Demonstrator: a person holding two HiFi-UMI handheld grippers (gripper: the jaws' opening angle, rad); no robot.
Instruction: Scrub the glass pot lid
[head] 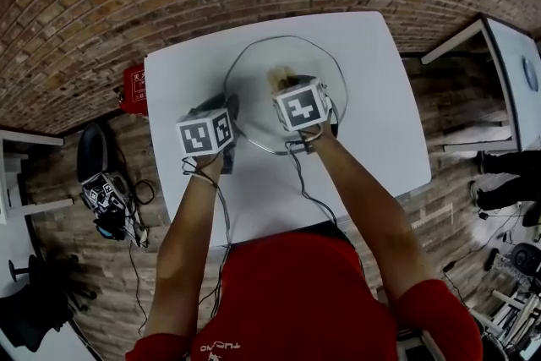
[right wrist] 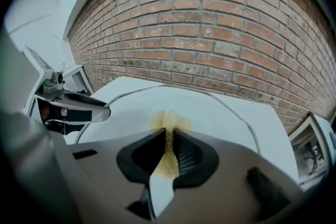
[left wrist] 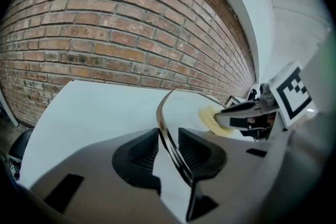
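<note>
A round glass pot lid (head: pixel 254 101) with a metal rim lies on the white table (head: pixel 380 97). My left gripper (head: pixel 228 112) is shut on the lid's near-left rim. In the left gripper view the rim (left wrist: pixel 163 113) runs edge-on between the two dark pads (left wrist: pixel 142 152). My right gripper (head: pixel 284 85) is shut on a yellow sponge (head: pixel 278 78) and presses it onto the glass near the lid's middle. The right gripper view shows the sponge (right wrist: pixel 169 122) squeezed between the jaws, with the lid (right wrist: pixel 226 113) spread out beyond them. The left gripper (right wrist: pixel 73 105) appears at that view's left.
A red box (head: pixel 133 89) stands on the floor by the table's left edge. Cables and dark gear (head: pixel 106 199) lie on the brick floor at the left. Another white table (head: pixel 517 72) stands at the right. A brick wall (right wrist: pixel 210 23) rises behind the table.
</note>
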